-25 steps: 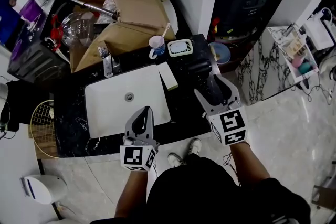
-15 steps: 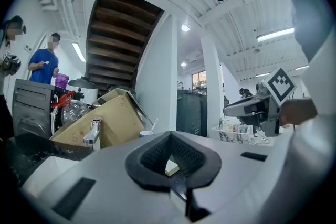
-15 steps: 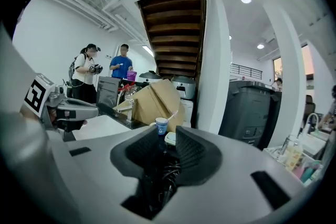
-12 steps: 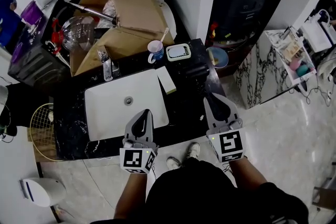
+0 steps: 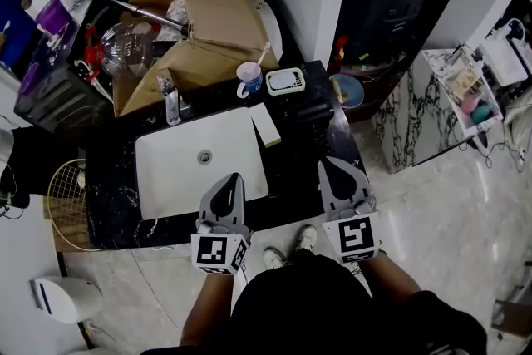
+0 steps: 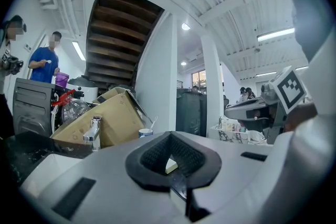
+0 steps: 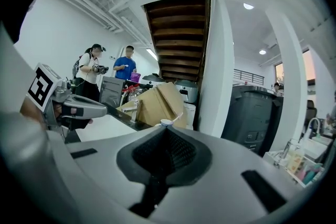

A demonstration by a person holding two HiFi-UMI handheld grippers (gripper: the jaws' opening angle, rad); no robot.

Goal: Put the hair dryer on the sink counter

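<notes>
In the head view I am holding my right claw (image 5: 335, 170) over the front right part of the black marble sink counter (image 5: 293, 166), its jaws pressed together with nothing between them. My left claw (image 5: 229, 183), closed and empty too, is hanging over the front rim of the white rectangular basin (image 5: 179, 170). The black hair dryer (image 5: 309, 109) is lying on the counter straight ahead of my right claw, well apart from it, near the back right corner and just beside the white and green rectangular dish (image 5: 285, 81). Its long axis seems to be running across the counter, though black on black is blurring its outline. My right claw is the nearer one; the pale bar (image 5: 267, 125) and the basin are sitting between the dryer and my left. I am judging the placing done. The left gripper view is showing meshed dark pads, with the chrome faucet (image 6: 93, 131) and brown cardboard box (image 6: 113, 118) beyond; the dryer is not showing. The right gripper view is showing jaws shut on nothing. Behind me open floor is giving room to draw back.
</notes>
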